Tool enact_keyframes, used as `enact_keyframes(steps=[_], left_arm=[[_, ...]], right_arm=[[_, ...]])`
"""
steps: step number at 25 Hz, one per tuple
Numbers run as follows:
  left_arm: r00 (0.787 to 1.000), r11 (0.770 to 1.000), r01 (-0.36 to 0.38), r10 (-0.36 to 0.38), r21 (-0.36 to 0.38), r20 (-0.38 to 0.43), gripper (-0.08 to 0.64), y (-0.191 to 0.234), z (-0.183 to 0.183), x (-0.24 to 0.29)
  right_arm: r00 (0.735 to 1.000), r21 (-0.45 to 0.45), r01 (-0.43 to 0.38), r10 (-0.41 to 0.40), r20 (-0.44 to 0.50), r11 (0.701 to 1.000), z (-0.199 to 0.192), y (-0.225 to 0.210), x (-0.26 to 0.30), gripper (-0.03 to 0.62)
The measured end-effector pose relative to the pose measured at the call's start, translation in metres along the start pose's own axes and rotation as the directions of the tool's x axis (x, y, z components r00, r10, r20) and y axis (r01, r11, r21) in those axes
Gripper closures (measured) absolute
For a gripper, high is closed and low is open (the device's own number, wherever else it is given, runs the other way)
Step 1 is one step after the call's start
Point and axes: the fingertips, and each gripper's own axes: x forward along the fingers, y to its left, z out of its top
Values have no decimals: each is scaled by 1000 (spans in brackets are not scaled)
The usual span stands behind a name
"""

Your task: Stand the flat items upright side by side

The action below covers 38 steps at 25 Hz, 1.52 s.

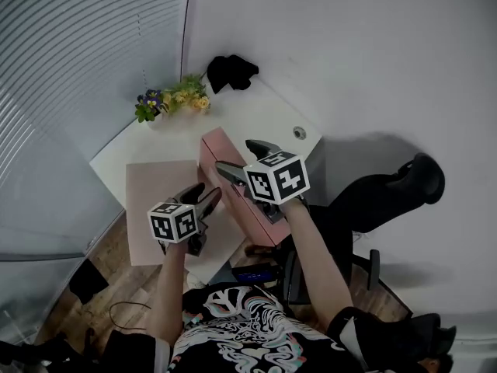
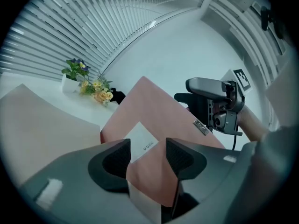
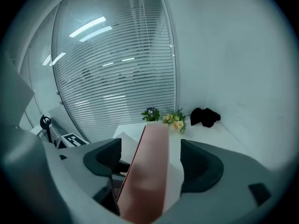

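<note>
A pink flat box [image 1: 215,152] stands on edge, leaning, on the white table [image 1: 264,107]. My left gripper [image 1: 203,196] is shut on its near lower corner; in the left gripper view the box [image 2: 154,111] with its white label [image 2: 142,141] fills the space between the pads of the gripper [image 2: 147,155]. My right gripper [image 1: 237,155] straddles the box's top edge. In the right gripper view that edge [image 3: 149,162] runs between the open jaws of the gripper [image 3: 150,155], with room on both sides. A second pink flat item [image 1: 159,185] lies flat to the left.
A pot of flowers [image 1: 175,99] and a black cloth [image 1: 231,71] sit at the far end of the table, and a cable hole [image 1: 299,133] is near its right edge. A black chair [image 1: 388,193] stands at the right. Blinds cover the left wall.
</note>
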Motion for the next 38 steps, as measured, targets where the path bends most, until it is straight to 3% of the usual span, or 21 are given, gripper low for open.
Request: enact_keyframes(steps=[7,10,13,27,38], left_arm=[[1000,1000,22,-22,-18,-21,324,5,-2,9],[999,999,34,-35,-30,-24,325,5,-2,14],[998,997,62,-63,-54,-19,342,5,-2,17],[995,989,98,-100,-109,-8,325,6,-4,20],[996,989,94,-93,-111,14,345,4,0,17]], right_arm=[[994,-26,-20,17,-104,999,0,-3,43,192],[989,-3,-15,15,-145,1000,-8,-5,53,264],[985,6,-18,18,-172,1000,-11,-4,57,270],[986,34,-43,48,-158,999,-12,-8,56,278],[998,99,20,-15,-54,995,2,-30,33,282]])
